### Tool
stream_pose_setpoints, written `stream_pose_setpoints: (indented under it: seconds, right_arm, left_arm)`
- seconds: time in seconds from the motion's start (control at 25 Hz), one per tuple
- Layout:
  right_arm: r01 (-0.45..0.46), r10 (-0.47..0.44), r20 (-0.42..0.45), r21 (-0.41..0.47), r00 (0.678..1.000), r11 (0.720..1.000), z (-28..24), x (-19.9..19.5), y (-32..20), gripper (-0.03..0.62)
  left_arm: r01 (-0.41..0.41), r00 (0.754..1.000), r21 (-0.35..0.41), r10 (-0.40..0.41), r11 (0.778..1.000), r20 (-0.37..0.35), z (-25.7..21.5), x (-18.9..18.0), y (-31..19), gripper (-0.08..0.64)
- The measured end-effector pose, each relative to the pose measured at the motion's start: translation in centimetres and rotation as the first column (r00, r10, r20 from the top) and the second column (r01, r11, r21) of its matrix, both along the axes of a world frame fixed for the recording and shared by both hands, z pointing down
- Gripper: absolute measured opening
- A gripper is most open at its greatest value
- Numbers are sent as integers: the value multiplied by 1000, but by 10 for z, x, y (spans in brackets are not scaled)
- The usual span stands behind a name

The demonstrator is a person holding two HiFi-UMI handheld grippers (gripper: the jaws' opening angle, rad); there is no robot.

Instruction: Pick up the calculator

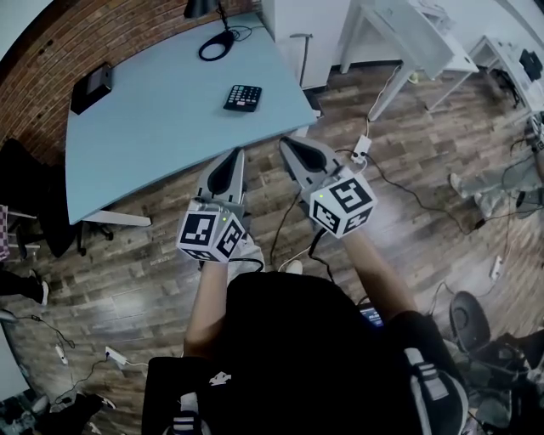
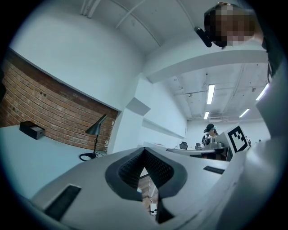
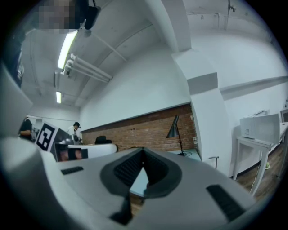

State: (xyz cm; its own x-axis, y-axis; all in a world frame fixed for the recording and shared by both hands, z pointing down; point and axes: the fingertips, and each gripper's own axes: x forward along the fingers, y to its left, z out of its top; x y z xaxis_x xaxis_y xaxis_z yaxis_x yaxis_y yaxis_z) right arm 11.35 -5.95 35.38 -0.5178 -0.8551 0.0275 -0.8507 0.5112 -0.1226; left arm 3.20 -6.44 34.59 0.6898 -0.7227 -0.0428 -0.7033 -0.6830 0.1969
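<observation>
Head view: calculator [image 1: 242, 97] lies on the blue counter [image 1: 144, 119], near its right edge. Left claw [image 1: 235, 158] and right claw [image 1: 287, 144] hover over the wood floor [image 1: 161, 255], well short of it.
Left gripper view: claw clenched, empty.
Right gripper view: clenched too, nothing gripped.

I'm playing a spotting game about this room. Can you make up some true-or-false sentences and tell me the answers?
1. The calculator lies on the table. True.
2. The right gripper holds the calculator. False: it is shut and empty, short of the table.
3. A lamp stands on the table. True.
4. The box sits on top of the calculator. False: the two lie well apart, the box near the brick-wall side.
</observation>
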Motion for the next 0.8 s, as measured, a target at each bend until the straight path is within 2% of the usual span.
stream_pose_setpoints:
  seconds: [0.36, 0.52, 0.8]
  right_arm:
    - [-39, 39, -17, -13, 999, 999, -1, -23, -65, 6]
    - [-48, 48, -29, -21, 998, 999, -2, -36, -88, 6]
    - [-63, 61, -58, -33, 996, 997, -1, -62, -127, 6]
  left_arm:
    - [-36, 999, -6, 36, 999, -10, -3, -23, -68, 8]
    - [-51, 997, -32, 49, 998, -55, -5, -36, -91, 8]
    - [-63, 996, -22, 62, 998, -69, -6, -67, -128, 8]
